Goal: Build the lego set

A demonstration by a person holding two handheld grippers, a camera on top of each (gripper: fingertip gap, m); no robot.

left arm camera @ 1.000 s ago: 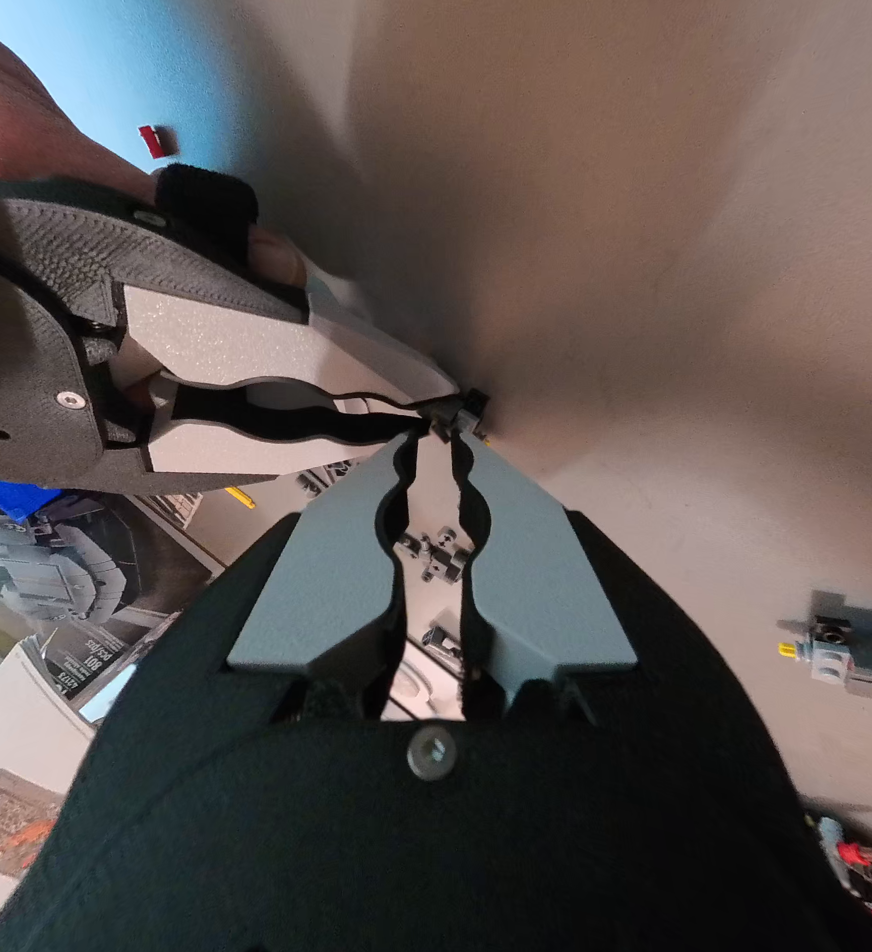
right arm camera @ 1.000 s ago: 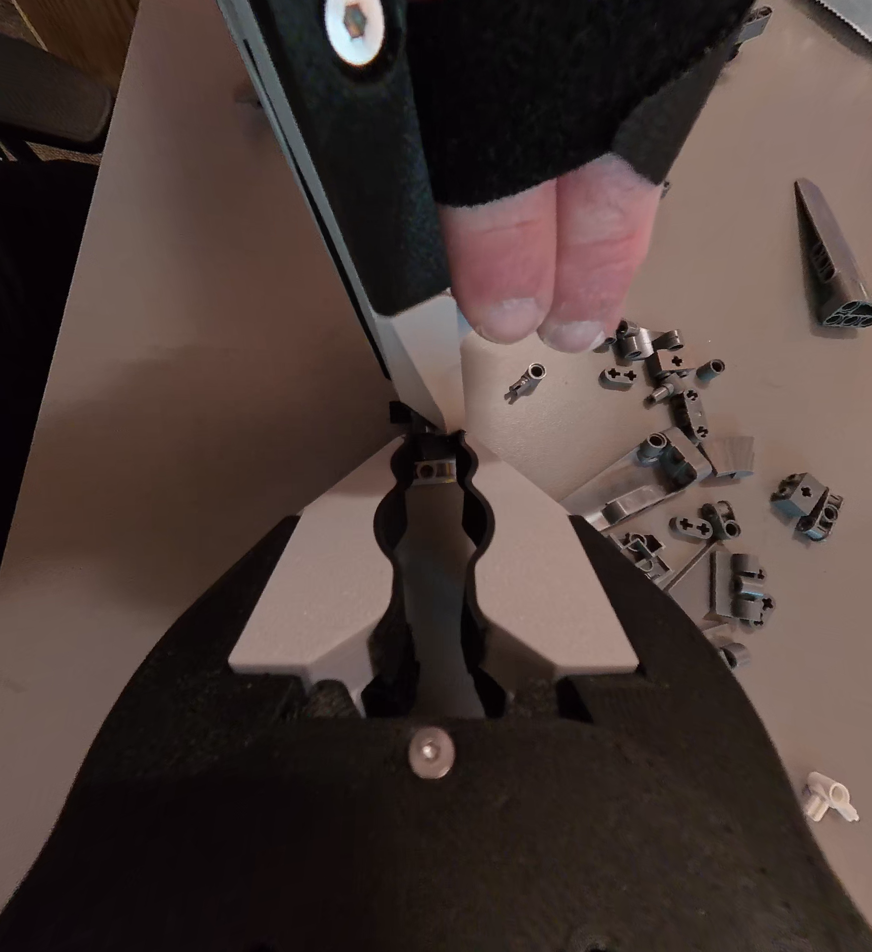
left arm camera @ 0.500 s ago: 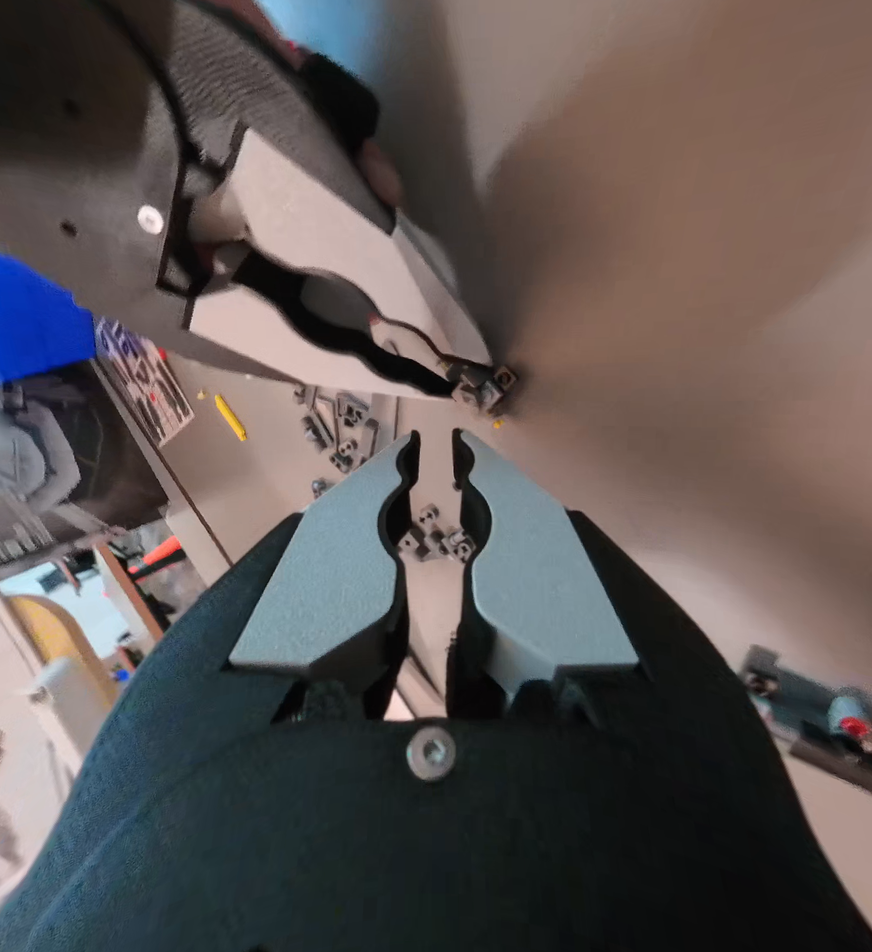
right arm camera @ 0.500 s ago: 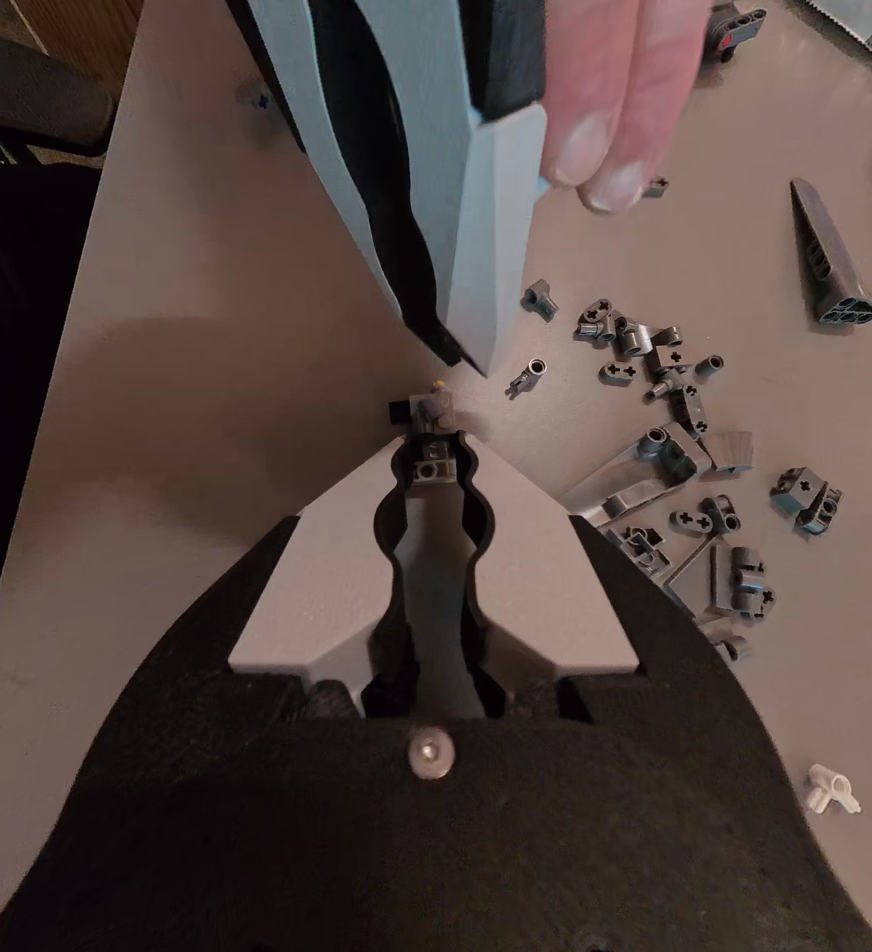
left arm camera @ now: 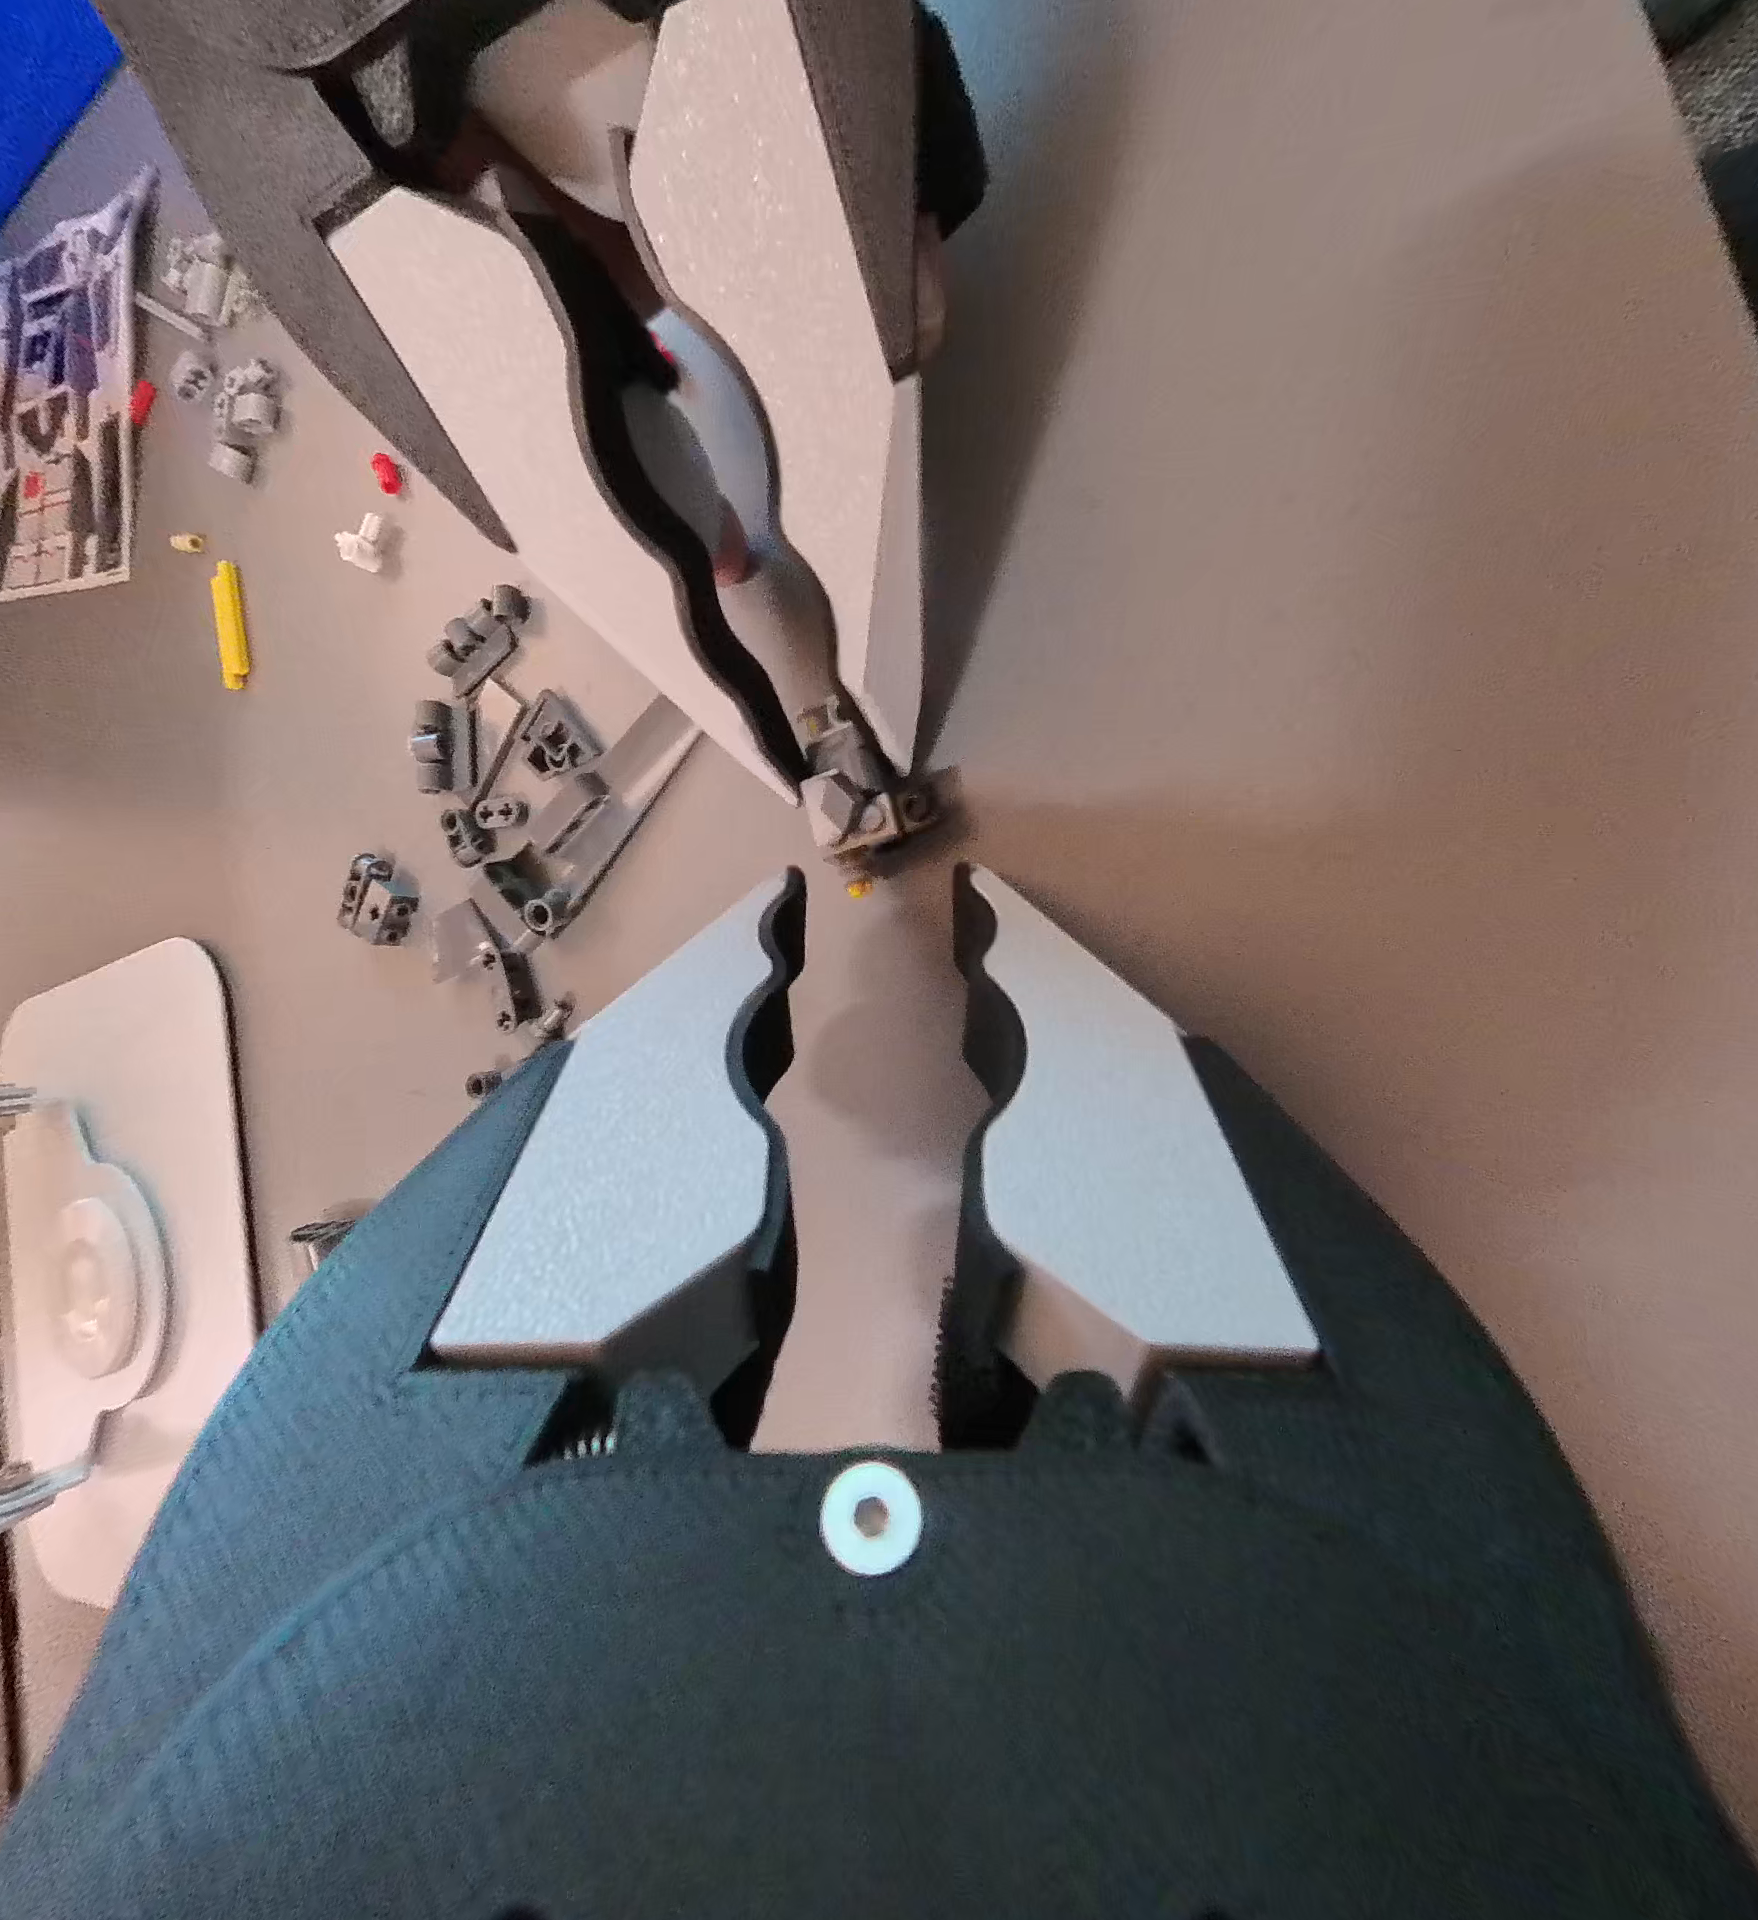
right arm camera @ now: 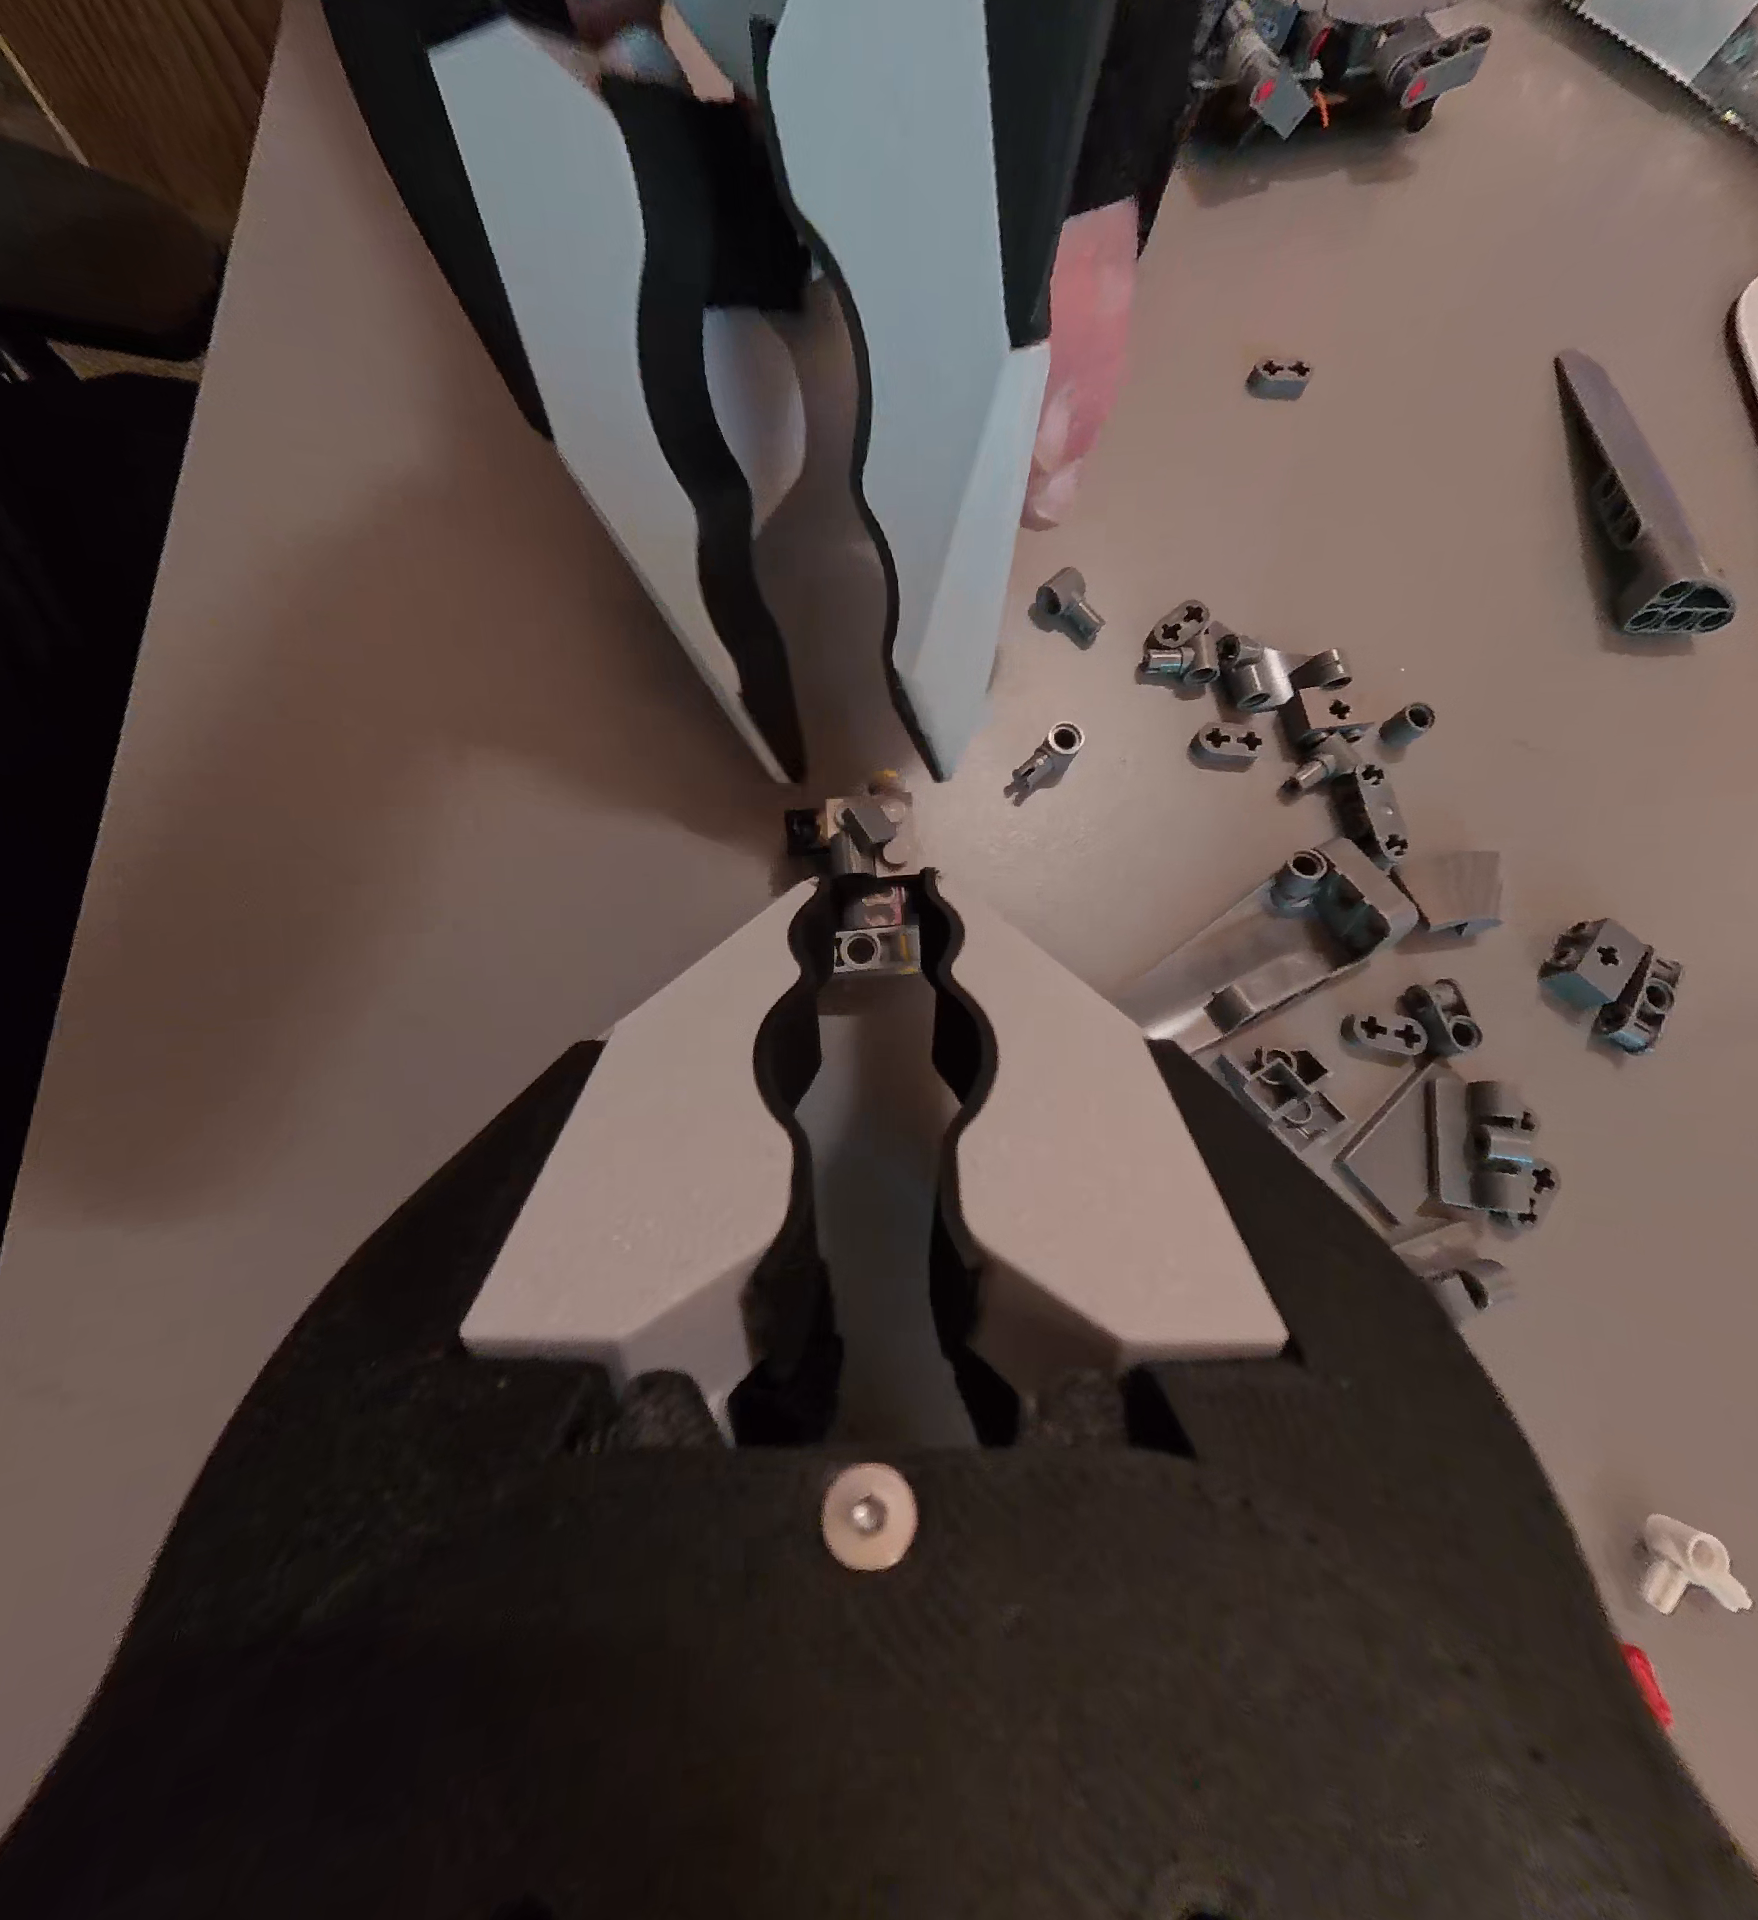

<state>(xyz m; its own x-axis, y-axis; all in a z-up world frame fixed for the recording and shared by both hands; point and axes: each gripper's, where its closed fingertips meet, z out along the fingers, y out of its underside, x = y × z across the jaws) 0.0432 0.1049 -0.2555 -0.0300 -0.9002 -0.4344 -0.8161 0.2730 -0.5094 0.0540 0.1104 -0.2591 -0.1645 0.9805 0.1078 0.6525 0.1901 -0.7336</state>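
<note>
gripping: right gripper (right arm camera: 870, 914) is clenched on a small grey brick assembly (right arm camera: 864, 831), both pads pressed to its sides; most of the assembly sticks out past the fingertips, just over the worktop (right arm camera: 387, 831).
left gripper: left gripper (left arm camera: 880, 883) stands released, fingers apart with bare worktop between them, its tips just short of the assembly and not touching it.
facing: the two grippers point tip to tip, the assembly between them.
assembly detail: a dark square piece (right arm camera: 802, 829) on one side; a tiny yellow bit (left arm camera: 859, 886) at its end nearest the left gripper, perhaps a stud, too small to tell.
loose parts: a scatter of grey pieces (right arm camera: 1374, 935) lies on the worktop beside the right gripper; a long dark tapered piece (right arm camera: 1633, 499) farther off; a white connector (right arm camera: 1685, 1574) near the right gripper's body.
left-view side: a yellow rod (left arm camera: 228, 623), a small red piece (left arm camera: 387, 471) and a printed sheet (left arm camera: 44, 416) lie well apart from the grippers.
</note>
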